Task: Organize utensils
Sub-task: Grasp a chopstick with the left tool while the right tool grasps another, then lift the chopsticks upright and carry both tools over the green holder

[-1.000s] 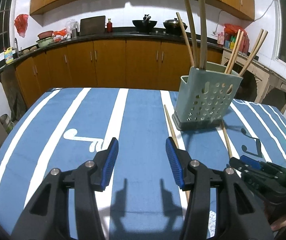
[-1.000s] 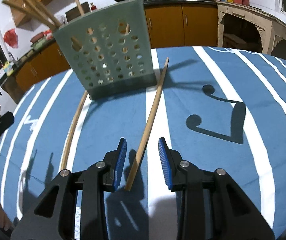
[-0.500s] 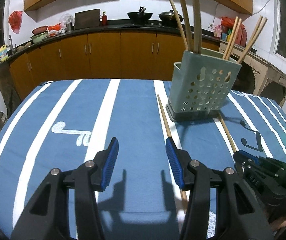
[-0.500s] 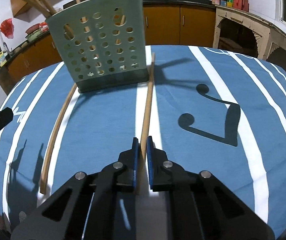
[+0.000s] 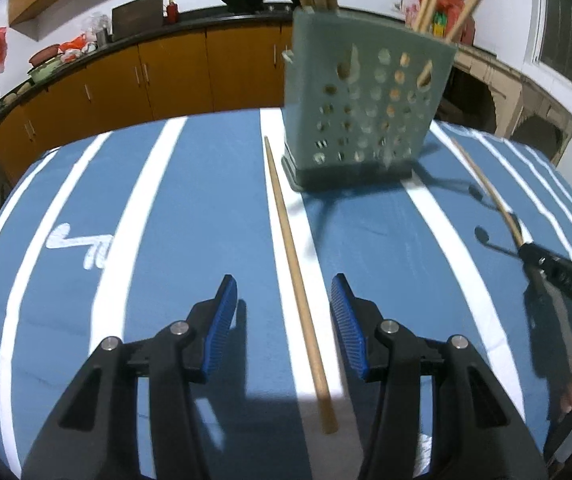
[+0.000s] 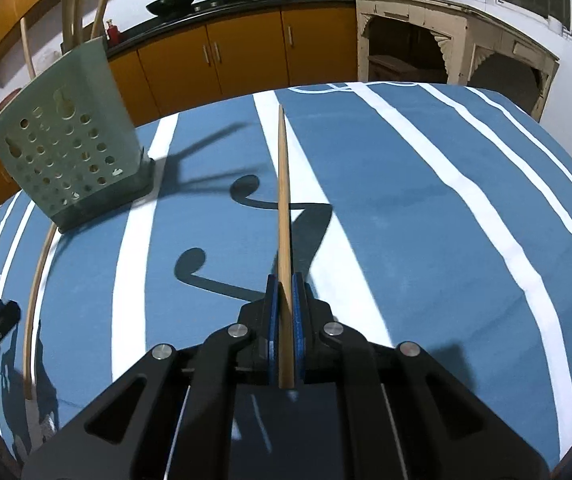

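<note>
- Left gripper (image 5: 284,320): the fingers (image 5: 222,316) are seen released, standing well apart and clasping nothing. A loose chopstick (image 5: 291,264) lies flat on the surface (image 5: 190,208) in the gap between them, nearer the right-hand finger, touching neither. Its far tip ends just beside the holder's base and its near end lies behind the fingertips.
- For this step to be done well, the fingers are best lowered astride the stick with the stick centred in the gap, then clenched near its thick end so that the thin tip can be steered.
- Holder (image 5: 365,92): a green perforated utensil holder is seen ahead of the left fingers and slightly to their right, upright on the surface, with chopsticks standing in it.
- Right gripper (image 6: 284,312): the fingers are clenched on a held chopstick (image 6: 284,200), which is grasped near its thick end and juts straight ahead, its tip clear of the surface. The holder lies ahead and well to the left of these fingers.
- The held stick is judged best tipped thin end down above the holder's open mouth and released only once the tip is inside, the sticks already standing there being avoided.
- Count: one holder; two grippers; one chopstick held; one chopstick loose on the surface. At least four stand in the holder, the exact number not being discernible.
</note>
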Demonstrator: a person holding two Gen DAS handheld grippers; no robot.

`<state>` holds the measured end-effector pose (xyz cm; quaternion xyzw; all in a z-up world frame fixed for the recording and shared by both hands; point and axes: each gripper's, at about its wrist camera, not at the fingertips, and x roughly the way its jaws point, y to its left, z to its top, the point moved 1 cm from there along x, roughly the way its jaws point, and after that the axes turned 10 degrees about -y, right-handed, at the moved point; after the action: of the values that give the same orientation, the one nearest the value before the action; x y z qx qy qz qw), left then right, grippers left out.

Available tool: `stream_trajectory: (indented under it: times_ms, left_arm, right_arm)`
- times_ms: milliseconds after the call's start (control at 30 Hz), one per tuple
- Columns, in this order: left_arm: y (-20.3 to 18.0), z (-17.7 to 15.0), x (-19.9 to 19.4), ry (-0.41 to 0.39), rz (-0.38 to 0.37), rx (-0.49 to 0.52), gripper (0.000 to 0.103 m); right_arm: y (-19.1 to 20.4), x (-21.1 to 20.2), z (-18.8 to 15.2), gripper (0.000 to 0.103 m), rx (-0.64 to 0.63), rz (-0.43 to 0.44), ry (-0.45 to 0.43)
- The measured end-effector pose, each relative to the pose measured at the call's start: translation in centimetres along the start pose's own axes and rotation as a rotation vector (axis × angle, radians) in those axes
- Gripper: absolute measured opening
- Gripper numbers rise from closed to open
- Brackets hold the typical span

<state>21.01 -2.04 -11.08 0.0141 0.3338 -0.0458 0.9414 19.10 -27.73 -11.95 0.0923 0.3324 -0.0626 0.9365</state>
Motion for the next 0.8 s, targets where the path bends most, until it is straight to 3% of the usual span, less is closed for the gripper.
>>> stream_trajectory:
  times_ms: [67,233,300,533,800]
  left_arm:
    - [-0.4,-0.4,0.8,0.027,0.003,0.009,0.048]
    - [0.0,-0.7,1.2,0.038,0.022,0.012,0.012]
    - [1.0,-0.6,1.4,0.040,0.032,0.000,0.009]
    - [3.9,-0.3,1.4,0.040,0.083,-0.038,0.009]
    - [4.0,-0.2,1.3,0.040,0.080,-0.034,0.012]
  right_arm:
    - [0.3,0.0,-0.1,0.008,-0.011,0.004,-0.001]
    - [1.4,-0.4,-0.4,0.008,-0.044,0.057,0.003]
    - [1.8,-0.5,-0.6,0.008,-0.062,0.067,0.002]
    - [2.8,-0.9,-1.0,0.008,-0.103,0.076,-0.006]
    - [2.8,-1.0,-1.1,0.008,-0.107,0.079,-0.005]
